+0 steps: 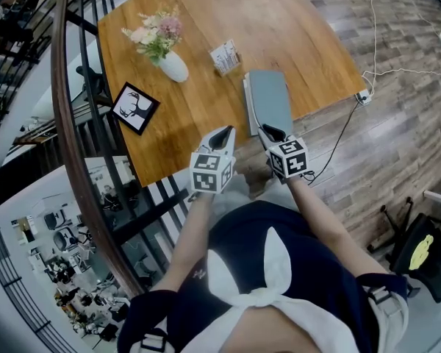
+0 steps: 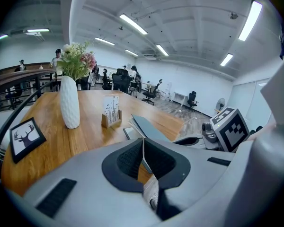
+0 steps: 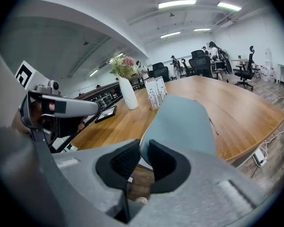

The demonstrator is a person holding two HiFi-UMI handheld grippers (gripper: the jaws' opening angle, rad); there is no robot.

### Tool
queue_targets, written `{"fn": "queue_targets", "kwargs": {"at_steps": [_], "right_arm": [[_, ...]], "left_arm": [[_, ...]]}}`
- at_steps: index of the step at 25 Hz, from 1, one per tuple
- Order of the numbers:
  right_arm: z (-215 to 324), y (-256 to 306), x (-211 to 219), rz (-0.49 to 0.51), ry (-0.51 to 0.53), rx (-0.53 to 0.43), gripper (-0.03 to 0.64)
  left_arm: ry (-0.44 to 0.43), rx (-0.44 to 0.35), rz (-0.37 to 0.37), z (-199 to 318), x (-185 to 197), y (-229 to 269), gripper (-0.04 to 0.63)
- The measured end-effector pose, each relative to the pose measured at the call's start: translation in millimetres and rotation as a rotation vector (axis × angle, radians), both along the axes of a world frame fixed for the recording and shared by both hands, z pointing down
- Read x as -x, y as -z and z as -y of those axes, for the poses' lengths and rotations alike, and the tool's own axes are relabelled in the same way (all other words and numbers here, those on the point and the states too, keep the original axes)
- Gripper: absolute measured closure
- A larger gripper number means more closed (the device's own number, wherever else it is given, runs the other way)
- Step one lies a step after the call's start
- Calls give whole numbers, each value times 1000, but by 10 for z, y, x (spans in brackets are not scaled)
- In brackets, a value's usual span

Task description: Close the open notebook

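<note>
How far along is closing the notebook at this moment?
Mostly done: the grey cover has been swung over the pages. In hand: the right gripper pinches the cover's near edge, holding it raised at a slant. Left to do: lower it flat and let go. The left gripper is shut and empty.

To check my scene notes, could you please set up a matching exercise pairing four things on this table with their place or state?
Things: 1 white vase; 2 framed deer picture; 3 notebook cover; 4 card holder.
Places: A at the table edge by the railing; B gripped by the right gripper; C holds flowers; D stands between vase and notebook.
Pairs: 1-C; 2-A; 3-B; 4-D.
</note>
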State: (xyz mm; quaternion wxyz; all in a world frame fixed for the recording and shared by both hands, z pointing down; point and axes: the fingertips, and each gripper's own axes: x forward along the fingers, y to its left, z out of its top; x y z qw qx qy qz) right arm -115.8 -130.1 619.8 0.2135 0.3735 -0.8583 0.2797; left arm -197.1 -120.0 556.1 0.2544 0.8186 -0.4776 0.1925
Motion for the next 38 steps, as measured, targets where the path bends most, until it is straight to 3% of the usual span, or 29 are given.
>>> {"fn": "queue_targets", "kwargs": {"at_steps": [16, 38], "right_arm": [[-28, -207, 159, -73, 59, 28, 558], [-49, -435, 308, -153, 57, 19, 539]], "left_arm": [[6, 23, 0, -39, 77, -69, 569], [-16, 46, -5, -106, 182, -169, 569]]}}
